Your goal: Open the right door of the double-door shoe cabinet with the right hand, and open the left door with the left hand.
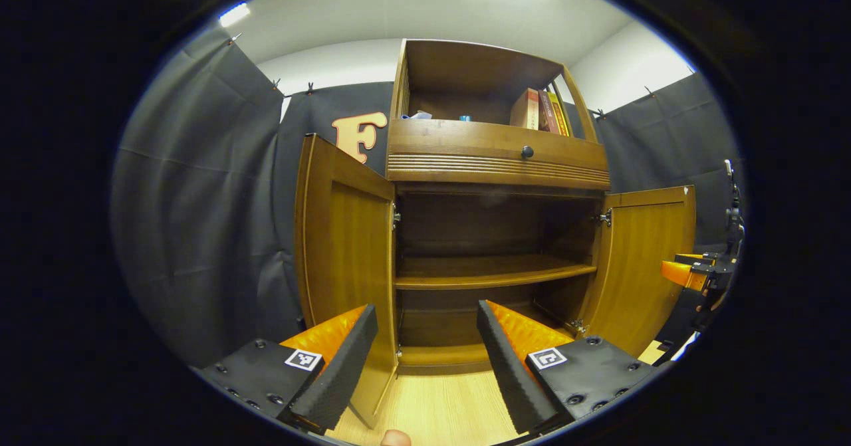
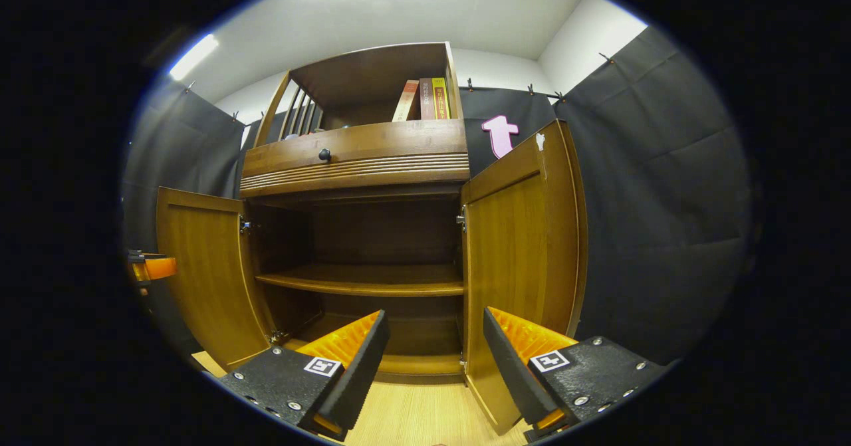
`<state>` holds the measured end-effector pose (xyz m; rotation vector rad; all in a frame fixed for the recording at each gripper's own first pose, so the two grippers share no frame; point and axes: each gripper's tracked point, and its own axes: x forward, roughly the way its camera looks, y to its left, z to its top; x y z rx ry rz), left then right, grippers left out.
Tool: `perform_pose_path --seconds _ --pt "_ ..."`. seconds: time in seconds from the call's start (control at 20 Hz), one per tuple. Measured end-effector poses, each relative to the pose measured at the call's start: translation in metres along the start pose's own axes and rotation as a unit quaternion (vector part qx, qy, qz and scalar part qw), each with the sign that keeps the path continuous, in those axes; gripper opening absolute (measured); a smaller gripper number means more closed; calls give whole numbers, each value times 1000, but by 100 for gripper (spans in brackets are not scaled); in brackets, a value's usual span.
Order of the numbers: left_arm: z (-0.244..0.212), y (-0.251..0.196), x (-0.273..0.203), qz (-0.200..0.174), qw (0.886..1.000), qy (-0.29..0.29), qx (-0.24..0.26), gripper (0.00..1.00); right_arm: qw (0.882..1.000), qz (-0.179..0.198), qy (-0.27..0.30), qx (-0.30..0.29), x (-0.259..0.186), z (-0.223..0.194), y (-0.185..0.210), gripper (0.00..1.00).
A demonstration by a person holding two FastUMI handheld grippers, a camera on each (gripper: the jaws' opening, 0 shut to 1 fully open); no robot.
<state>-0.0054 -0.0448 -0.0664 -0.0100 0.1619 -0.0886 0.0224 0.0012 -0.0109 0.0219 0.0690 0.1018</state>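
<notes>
The wooden shoe cabinet [image 1: 495, 167] stands straight ahead with both lower doors swung wide. In the left gripper view the left door [image 1: 346, 246] hangs open just past my left gripper [image 1: 425, 359]; its jaws are open and the door's bottom corner lies between the fingers, close to the left one. The right door [image 1: 645, 260] stands open at the far side, with the right gripper [image 1: 698, 276] beside it. In the right gripper view my right gripper [image 2: 432, 366] is open, the right door [image 2: 525, 253] close to its right finger. The left door [image 2: 206, 273] is open too.
Inside the cabinet is a bare shelf [image 1: 492, 270]. Above it sit a drawer with a dark knob [image 1: 526, 151] and a top shelf with books [image 1: 542, 110]. A pale wood floor [image 1: 439, 413] lies in front; black cloth walls close both sides.
</notes>
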Motion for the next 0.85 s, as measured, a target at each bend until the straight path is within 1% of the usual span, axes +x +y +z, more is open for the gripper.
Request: perform_pose_path --seconds 0.25,0.5,0.85 --pt "3 -6 7 -3 1000 -4 7 96 1000 -2 5 -1 11 -5 -3 99" --pt "11 -8 7 0 1000 -17 19 96 1000 -2 1 1 11 -3 -3 99" --pt "8 -13 6 -5 1000 -13 19 96 1000 -4 -2 1 7 -1 -6 99"
